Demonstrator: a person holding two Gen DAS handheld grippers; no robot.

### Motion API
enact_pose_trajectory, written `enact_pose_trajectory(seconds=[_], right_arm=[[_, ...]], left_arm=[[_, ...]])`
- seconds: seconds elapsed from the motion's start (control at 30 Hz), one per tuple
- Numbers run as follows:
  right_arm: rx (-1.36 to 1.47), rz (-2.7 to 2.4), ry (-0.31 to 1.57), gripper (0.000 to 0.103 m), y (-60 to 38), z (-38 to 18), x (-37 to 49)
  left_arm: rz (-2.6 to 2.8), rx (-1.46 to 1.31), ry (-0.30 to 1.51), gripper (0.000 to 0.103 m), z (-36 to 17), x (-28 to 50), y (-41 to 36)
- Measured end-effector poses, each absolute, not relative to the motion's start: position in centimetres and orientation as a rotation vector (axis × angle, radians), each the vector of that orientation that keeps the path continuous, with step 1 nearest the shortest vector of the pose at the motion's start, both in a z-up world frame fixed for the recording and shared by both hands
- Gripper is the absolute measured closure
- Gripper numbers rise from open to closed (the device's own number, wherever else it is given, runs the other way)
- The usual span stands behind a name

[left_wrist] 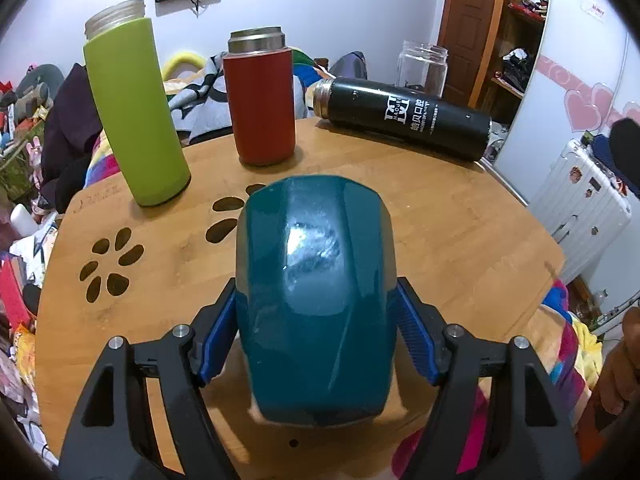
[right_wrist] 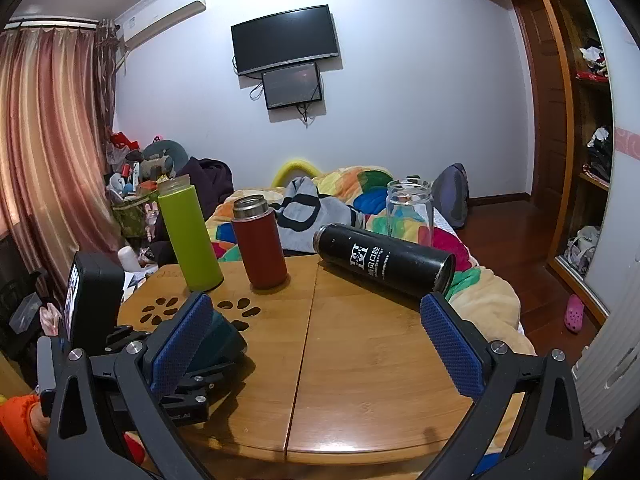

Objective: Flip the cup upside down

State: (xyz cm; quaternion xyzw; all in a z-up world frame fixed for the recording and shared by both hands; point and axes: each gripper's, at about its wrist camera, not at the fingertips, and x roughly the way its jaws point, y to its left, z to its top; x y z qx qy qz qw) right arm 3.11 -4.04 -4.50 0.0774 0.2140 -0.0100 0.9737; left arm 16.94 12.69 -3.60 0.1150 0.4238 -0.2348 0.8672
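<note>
While clamped tight between the blue pads [left_wrist: 218, 334] of the left tool [left_wrist: 316, 291], tipped well over: shiny teal ceramic cup [left_wrist: 312, 240], flat bottom pointing up and away, white-edged mouth turned down toward the near side. Looks like the middle of the flip, maybe close to its end. Hard to tell whether touching the round wooden surface [left_wrist: 460, 240] or hanging just above it.

Going left to right along the far side:
- Tall lime-green bottle [left_wrist: 136, 120] with no lid, standing up.
- Near it, shorter red bottle [left_wrist: 262, 112] with a steel neck, standing up too.
- Then long black bottle [left_wrist: 408, 122] with white letters, lying on its side.
- Behind that, clear glass jar [left_wrist: 424, 68], maybe off the surface, hard to say.

All of them apart from the cup.

Last, over on the right side: right tool [right_wrist: 316, 304], spread wide, gripping nothing, hanging low above the wood.

Next, as a best guess: turn the rest of the way to bring the mouth straight down. Then lower gently to land the whole rim flat on the wood, and only then loosen the pads. Needs a firm squeeze against sliding on that slippery-looking shine. Needs a slow touch-down too, to avoid a chip or a wobble.
</note>
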Motion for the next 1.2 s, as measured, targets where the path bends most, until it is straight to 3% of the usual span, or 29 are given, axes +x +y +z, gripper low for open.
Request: enact_pose_trajectory(seconds=[0.37, 0.93, 1.2], right_arm=[[0.146, 0.039, 0.476, 0.0, -2.8, -5.6, 4.1], [0.139, 0.265, 0.608, 0.0, 2.8, -9.1, 6.3], [0.032, 0.289, 0.692, 0.001, 7.2, -11.9, 8.3]], left_arm=[[-0.568, 0.199, 0.876, 0.03, -2.6, 14.9, 14.7], [-0.41, 0.197, 0.664, 0.031, 2.2, 13.5, 21.7], [-0.44, 0.191, 0.636, 0.048, 2.3, 14.1, 21.7]])
